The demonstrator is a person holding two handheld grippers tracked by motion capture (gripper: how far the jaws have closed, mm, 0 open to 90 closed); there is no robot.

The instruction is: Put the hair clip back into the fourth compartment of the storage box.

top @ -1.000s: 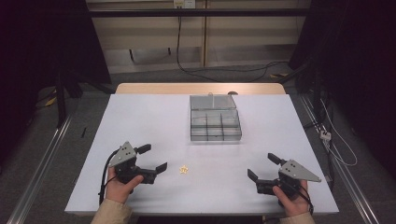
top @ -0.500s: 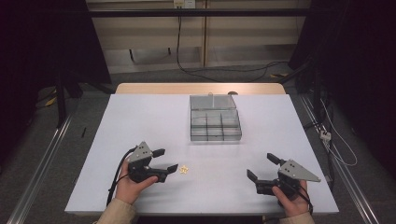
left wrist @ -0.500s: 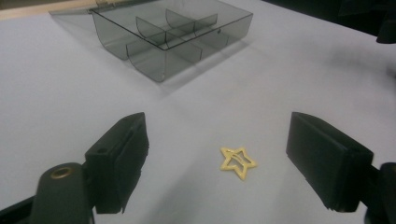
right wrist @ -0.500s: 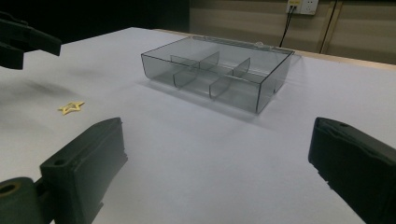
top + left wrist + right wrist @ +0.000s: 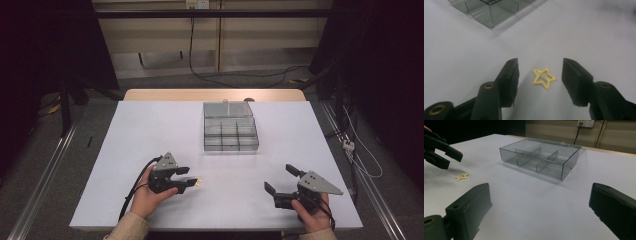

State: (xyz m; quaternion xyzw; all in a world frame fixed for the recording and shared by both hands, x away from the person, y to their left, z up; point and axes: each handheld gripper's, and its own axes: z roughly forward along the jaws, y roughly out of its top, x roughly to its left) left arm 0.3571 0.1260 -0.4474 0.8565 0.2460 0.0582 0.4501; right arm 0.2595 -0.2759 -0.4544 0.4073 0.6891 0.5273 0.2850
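A small yellow star-shaped clip [image 5: 544, 78] lies flat on the white table [image 5: 150, 130]. My left gripper [image 5: 539, 65] is low over it, one jaw on each side of the star with a gap to both pads; its jaws have just been closing. From above, the star [image 5: 199, 182] sits at the tips of the left gripper [image 5: 191, 177]. My right gripper [image 5: 279, 177] is held open near the table's front right with nothing between its jaws. In the right gripper view, the star [image 5: 462, 176] lies far left under the left gripper [image 5: 454, 162].
A clear plastic box [image 5: 231, 146] with several open compartments stands at the table's middle back, its lid open behind it. It also appears in the right gripper view [image 5: 534, 167] and at the top of the left gripper view [image 5: 484, 15]. Cables trail on the floor beyond.
My left gripper has moved right and down to the star, and its jaws have narrowed around it. The right gripper has stayed in place.
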